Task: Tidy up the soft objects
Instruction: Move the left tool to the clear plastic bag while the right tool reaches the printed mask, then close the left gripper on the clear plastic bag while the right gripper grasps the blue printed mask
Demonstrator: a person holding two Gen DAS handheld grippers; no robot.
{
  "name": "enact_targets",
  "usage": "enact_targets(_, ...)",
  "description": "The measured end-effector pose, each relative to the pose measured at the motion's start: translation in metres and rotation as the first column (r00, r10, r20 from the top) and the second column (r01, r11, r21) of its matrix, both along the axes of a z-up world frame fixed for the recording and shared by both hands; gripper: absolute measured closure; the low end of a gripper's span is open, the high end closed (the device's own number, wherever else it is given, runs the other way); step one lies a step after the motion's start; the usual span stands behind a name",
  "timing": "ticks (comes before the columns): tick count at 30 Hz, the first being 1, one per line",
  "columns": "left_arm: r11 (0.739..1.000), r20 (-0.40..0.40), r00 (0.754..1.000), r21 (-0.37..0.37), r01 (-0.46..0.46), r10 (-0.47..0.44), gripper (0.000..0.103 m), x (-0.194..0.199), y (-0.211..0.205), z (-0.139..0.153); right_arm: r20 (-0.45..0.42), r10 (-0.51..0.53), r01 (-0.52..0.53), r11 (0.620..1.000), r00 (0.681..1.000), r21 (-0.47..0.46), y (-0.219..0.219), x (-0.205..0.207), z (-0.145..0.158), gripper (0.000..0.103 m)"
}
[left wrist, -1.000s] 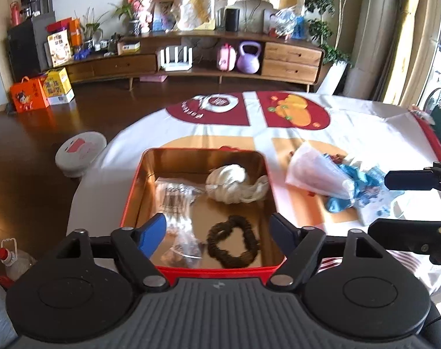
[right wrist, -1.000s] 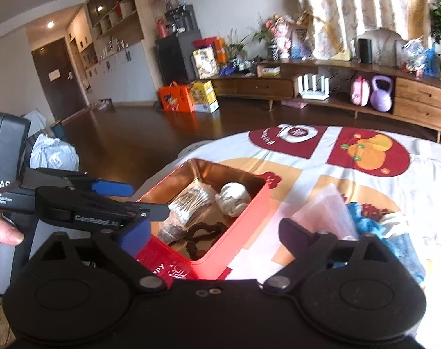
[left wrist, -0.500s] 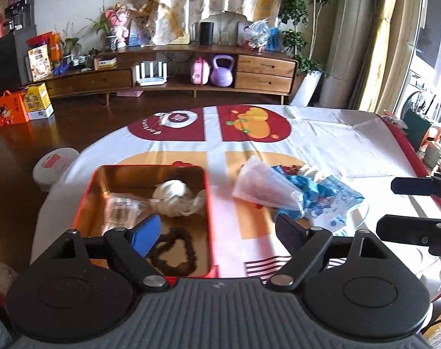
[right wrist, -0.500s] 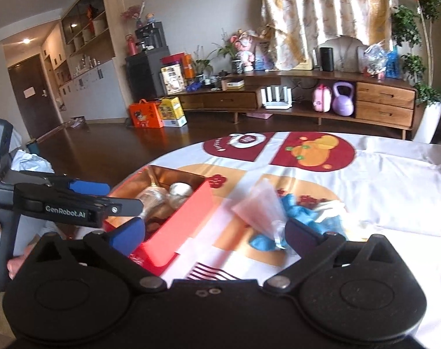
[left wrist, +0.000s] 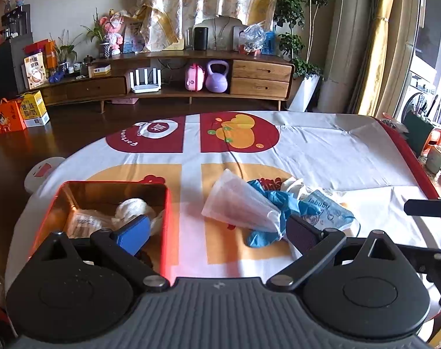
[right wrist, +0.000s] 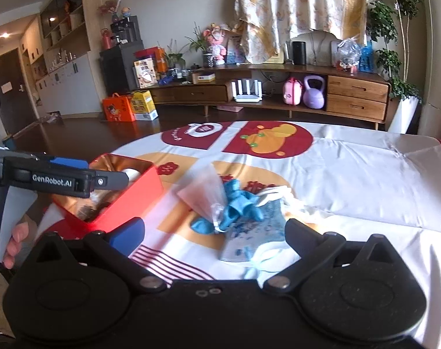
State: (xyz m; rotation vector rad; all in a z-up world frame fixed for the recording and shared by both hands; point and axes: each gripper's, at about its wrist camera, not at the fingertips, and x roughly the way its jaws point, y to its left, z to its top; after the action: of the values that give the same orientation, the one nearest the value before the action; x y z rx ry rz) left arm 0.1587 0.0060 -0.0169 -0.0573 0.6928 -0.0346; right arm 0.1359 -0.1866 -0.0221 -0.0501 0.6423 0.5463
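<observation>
A red tin box (left wrist: 168,212) (right wrist: 133,200) sits on the table at the left, holding a white knotted cloth (left wrist: 133,208), a clear packet and a dark hair tie. A heap of soft things lies to its right: a clear plastic bag (left wrist: 238,203) (right wrist: 204,189), blue gloves (left wrist: 275,200) (right wrist: 235,200), a blue printed face mask (left wrist: 328,210) (right wrist: 255,232) and white cloth (left wrist: 293,184). My left gripper (left wrist: 217,232) is open and empty, above the table between box and heap. My right gripper (right wrist: 214,232) is open and empty, just in front of the heap.
The table has a white cloth with red and orange prints (left wrist: 238,136). A mug (left wrist: 437,160) and other items stand at its far right edge. A low wooden sideboard (left wrist: 191,81) runs along the far wall across the dark floor.
Both grippers have swung to the right, from over the red box toward the heap of soft things. Both stayed open and empty.
</observation>
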Motion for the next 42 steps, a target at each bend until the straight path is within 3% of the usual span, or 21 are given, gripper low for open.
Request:
enact_targets(15,0.999,-0.051,0.998,0.045,-0.023,0.025,0.003,0.081,-0.034,-0.028,-0.040,-0.008,0.005,0.998,0.999,-0.056,-0.015,0.045,-0.029,0.003)
enact_targets(25,0.996,-0.123,0.990,0.063,-0.065,0.072,0.003,0.128,-0.041,-0.060,-0.065,0.010,-0.015,0.997,0.998,-0.081,-0.012,0.070,-0.046,0.013)
enact_targets(42,0.986,-0.183,0.973,0.112,-0.123,0.142,0.003,0.172,-0.048,-0.102,-0.107,0.000,-0.012,0.994,0.994,-0.110,-0.005,0.097,-0.074,0.021)
